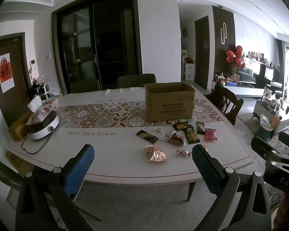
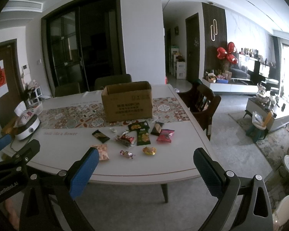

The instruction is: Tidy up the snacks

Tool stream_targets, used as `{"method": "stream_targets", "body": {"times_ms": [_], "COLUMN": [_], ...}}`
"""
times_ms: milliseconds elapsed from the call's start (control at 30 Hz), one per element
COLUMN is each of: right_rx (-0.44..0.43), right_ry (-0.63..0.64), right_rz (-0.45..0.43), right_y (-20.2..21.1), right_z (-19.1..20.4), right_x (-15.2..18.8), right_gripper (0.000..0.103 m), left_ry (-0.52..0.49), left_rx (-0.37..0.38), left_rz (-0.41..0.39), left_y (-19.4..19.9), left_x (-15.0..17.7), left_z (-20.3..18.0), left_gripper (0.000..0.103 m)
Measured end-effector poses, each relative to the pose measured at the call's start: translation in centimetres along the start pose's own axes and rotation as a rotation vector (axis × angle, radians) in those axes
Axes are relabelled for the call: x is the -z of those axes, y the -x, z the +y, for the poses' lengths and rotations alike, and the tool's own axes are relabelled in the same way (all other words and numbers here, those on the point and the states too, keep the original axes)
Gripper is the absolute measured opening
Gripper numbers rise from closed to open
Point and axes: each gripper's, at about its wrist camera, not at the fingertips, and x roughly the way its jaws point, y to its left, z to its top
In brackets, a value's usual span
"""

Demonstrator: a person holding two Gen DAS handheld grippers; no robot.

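Several snack packets lie loose on the white table (image 1: 109, 154) in front of an open cardboard box (image 1: 169, 102) (image 2: 128, 101). Among them are a pink-gold pouch (image 1: 155, 152) (image 2: 102, 151), a foil-wrapped candy (image 1: 183, 152) (image 2: 127, 154), a green chip bag (image 1: 191, 135) (image 2: 143, 136), a dark bar (image 1: 147, 136) (image 2: 100, 136), a red-pink packet (image 1: 210, 134) (image 2: 165, 135) and a yellow sweet (image 2: 149, 151). My left gripper (image 1: 143, 156) hangs open off the table's near edge, short of the snacks. My right gripper (image 2: 145, 160) is open too, equally far back, with nothing between its fingers.
A white cooker (image 1: 43, 125) with a tissue pouch on top and a gold box (image 1: 18, 128) sit at the table's left end. Chairs stand behind the table and at its right (image 2: 202, 104). A patterned runner (image 1: 106, 115) crosses the table. Living-room furniture lies far right.
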Motion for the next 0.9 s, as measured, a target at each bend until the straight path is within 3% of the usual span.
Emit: {"method": "stream_targets", "body": {"times_ms": [700,900], "right_rx": [-0.002,-0.007], "right_ry": [0.001,-0.005], "right_rz": [0.006,0.023], "right_y": [-0.7,-1.0], "right_z": [-0.2,-0.3], "right_x": [0.0,0.4], "right_gripper": [0.1,0.1], "left_ry": [-0.002,-0.001], "left_rx": [0.001,0.012], "left_rz": [0.006,0.047], "left_y": [-0.3,-1.3], "left_x": [0.1,1.7], "left_z": [-0.1,-0.6], "left_gripper": [0.103,0.103]}}
